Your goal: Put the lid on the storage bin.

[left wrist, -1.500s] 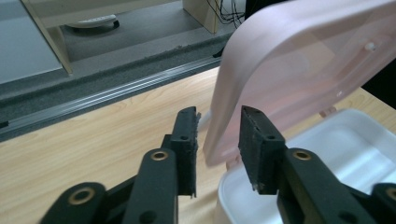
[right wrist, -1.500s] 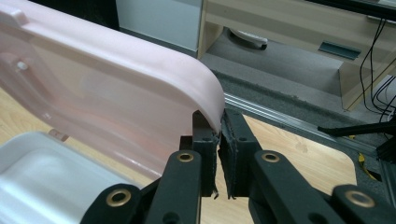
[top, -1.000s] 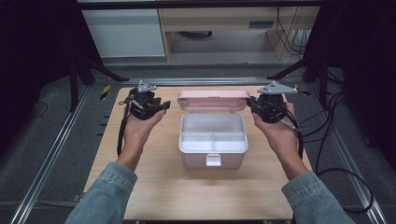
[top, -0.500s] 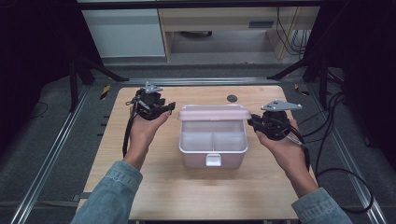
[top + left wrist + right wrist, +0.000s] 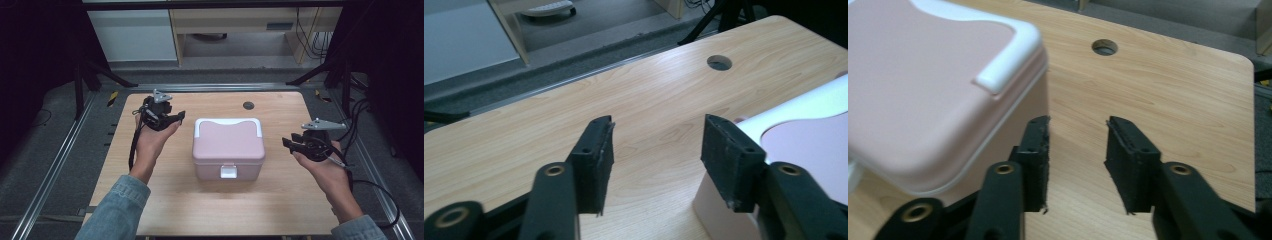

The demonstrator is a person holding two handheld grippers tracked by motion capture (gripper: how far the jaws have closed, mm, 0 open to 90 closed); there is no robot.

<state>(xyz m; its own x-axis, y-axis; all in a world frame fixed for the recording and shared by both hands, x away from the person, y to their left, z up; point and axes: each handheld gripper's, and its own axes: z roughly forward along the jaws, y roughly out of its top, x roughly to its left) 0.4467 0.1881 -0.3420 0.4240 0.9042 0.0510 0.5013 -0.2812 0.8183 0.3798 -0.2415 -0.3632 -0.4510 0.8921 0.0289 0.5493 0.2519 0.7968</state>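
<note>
Lunchbox (image 5: 228, 147), pink w/ white rim, lid down, sits mid-desk (image 5: 280, 210) between both tongs, touching neither. Left tongs (image 5: 179, 118) hover near its back-left corner, jaws apart, nothing in them; they have just been opening. In the left gripper view the box's pale corner (image 5: 809, 135) lies just past the right-hand jaw. Right tongs (image 5: 286, 144) are off the box's right side, clear gap between, jaws also just opening & empty; box (image 5: 923, 95) looms at left of the right gripper view. Bare wood all round the box, esp. front strip. Round cable hole (image 5: 248, 105) near back edge. Metal rails flank the desk; dark floor, cabinets behind.
</note>
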